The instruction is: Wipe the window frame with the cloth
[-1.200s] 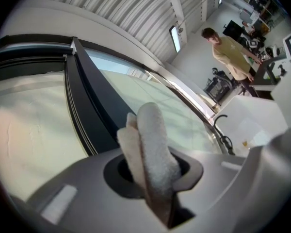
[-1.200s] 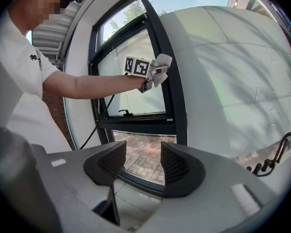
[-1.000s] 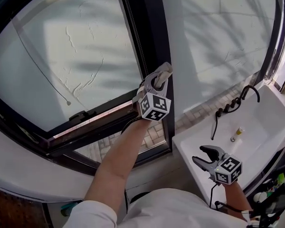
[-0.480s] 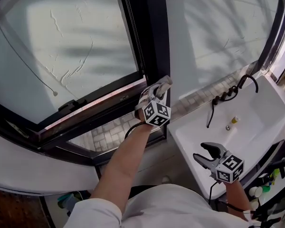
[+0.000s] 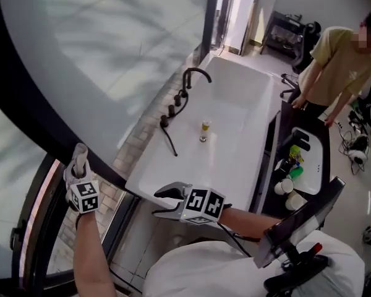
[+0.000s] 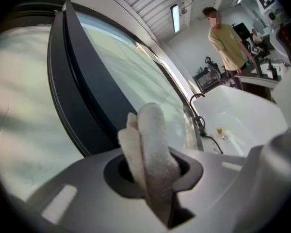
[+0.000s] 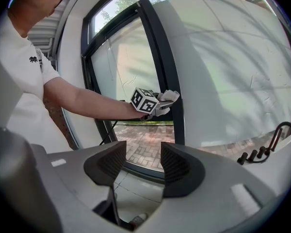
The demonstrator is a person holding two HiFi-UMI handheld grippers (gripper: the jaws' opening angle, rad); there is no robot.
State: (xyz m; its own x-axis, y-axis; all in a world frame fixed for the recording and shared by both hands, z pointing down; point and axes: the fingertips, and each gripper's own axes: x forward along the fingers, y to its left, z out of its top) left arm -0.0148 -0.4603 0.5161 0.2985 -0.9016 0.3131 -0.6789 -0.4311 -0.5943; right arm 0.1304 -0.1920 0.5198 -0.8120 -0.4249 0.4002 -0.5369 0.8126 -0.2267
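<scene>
Beside window frame (image 6: 82, 91), left gripper (image 5: 78, 164) clamping cloth (image 6: 153, 149), perhaps touching, contact hidden

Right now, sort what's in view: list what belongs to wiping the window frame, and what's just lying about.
For the job:
cloth, clamped in the left tool
dark window frame

Lying about:
white bathtub
black faucet
small yellow object in the tub
right tool, open and empty
person standing by
</scene>
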